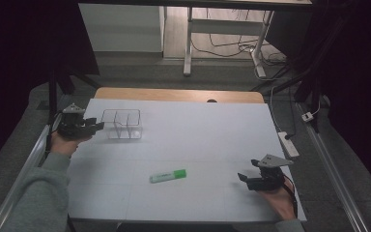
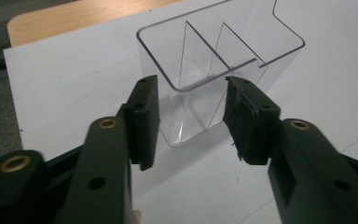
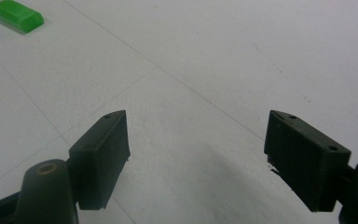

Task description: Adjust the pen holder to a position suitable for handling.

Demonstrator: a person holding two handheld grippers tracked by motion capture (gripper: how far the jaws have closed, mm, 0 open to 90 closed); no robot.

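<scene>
Here, the left gripper (image 1: 94, 126) sits at the far left edge of the counter (image 1: 212, 135), held in the person's left hand (image 1: 64, 144), with its jaws pointing toward a clear plastic organizer (image 1: 122, 123) just beside it. In the left gripper view that gripper (image 2: 191, 116) has its jaws spread apart, nothing between the pads, and the organizer (image 2: 219, 60) stands upright right ahead of the tips (thin inner walls split it into compartments, all of them bare as far as can be seen). Whether the tips touch its near wall is hard to tell.

The right gripper (image 1: 245, 178) rests low at the near right of the counter, in the person's right hand (image 1: 278, 200), a grey three-cornered plate on top of it. In the right gripper view its jaws (image 3: 198, 154) stand wide apart over the white surface, holding nothing.

A green and white highlighter (image 1: 168, 176) lies flat near the middle front of the counter, between the two grippers and well apart from both; its green cap (image 3: 18, 16) shows at the upper left corner of the right gripper view.
</scene>
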